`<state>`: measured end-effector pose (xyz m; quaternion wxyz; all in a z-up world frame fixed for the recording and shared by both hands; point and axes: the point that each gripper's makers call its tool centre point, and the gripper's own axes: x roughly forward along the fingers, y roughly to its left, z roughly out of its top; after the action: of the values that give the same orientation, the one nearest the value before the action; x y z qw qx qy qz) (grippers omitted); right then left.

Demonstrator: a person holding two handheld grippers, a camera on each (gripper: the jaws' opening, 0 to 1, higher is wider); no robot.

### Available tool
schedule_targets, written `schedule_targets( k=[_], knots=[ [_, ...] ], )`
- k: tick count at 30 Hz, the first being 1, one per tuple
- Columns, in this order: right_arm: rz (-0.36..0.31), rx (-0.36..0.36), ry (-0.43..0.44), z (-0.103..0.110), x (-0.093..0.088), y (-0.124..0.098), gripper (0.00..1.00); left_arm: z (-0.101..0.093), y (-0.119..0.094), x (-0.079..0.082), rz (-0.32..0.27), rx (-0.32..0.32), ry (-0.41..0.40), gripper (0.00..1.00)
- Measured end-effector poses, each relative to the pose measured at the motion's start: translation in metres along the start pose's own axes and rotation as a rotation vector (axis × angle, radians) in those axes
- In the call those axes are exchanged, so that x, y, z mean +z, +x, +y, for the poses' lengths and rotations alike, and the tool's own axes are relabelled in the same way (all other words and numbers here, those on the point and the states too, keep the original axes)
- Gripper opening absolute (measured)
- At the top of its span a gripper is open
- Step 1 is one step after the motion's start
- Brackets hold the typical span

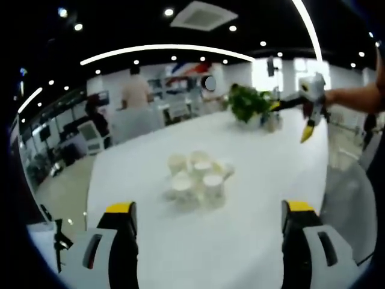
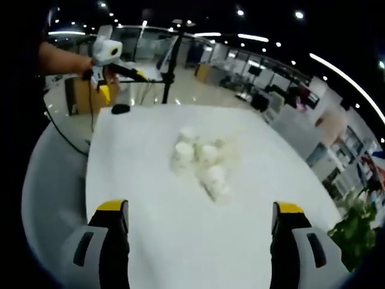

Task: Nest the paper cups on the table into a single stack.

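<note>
On the table, loose cups cluster mid-surface. Left gripper and right gripper both spread wide, empty. Recommend approaching an outer cup first, gripping its rim squarely.

You are looking across a wide white table toward a leafy green plant, ceiling spotlights shining overhead.

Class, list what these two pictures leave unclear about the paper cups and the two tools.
- Cup count: the paper cups blur into one pale cluster in the left gripper view; in the right gripper view they wash out against the white table.
- Whether any cups are already nested: too blurred in both.
- Right tool, seen far off in the left gripper view: too small to judge its jaws.
- Left tool, far off in the right gripper view: likewise.
</note>
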<state>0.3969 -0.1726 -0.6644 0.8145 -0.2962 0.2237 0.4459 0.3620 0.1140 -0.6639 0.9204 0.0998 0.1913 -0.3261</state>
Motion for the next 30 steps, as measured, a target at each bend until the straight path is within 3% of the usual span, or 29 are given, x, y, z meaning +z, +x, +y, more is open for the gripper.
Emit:
schedule_targets(
  k=[6, 17, 30],
  knots=[
    [0.015, 0.053, -0.036, -0.009, 0.014, 0.013, 0.97, 0.005, 0.000, -0.006, -0.017, 0.001, -0.020, 0.99],
    [0.038, 0.072, -0.053, -0.034, 0.026, 0.047, 0.97, 0.014, 0.008, -0.012, -0.012, 0.006, -0.016, 0.99],
    [0.080, 0.141, -0.061, -0.033, 0.020, 0.092, 0.95, 0.010, 0.013, -0.019, 0.000, 0.000, -0.032, 0.99]
  ],
)
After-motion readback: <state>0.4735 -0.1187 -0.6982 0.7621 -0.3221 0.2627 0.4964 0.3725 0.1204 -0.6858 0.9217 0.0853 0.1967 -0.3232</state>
